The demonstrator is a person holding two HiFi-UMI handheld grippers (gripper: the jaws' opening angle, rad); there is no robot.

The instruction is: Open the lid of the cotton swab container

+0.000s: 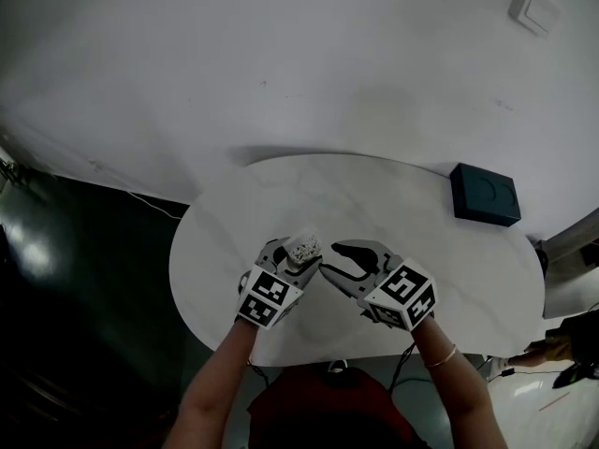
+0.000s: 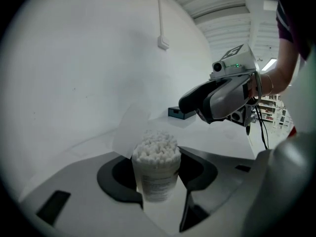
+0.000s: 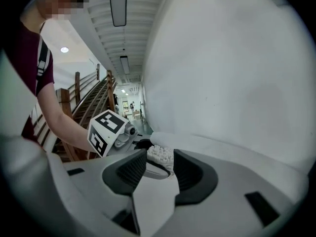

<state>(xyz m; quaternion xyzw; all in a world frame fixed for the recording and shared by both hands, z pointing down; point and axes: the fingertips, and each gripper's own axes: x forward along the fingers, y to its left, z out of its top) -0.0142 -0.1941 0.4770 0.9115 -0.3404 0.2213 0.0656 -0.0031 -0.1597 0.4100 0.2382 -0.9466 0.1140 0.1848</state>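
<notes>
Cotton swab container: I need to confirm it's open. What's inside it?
White cotton swabs fill the cotton swab container, heads packed above its rim, no lid over them. Their sticks and the bottom are hidden behind the labelled wall and the fingers of the left gripper.

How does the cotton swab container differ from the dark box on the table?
Colour: the cotton swab container is pale, topped with white swabs; the dark box is near black. Shape: the container is a round upright cup; the box is flat and square. Place: the container sits gripped in the left gripper's tongs; the box lies untouched near the table's far right edge. Both are over the same white table.
</notes>
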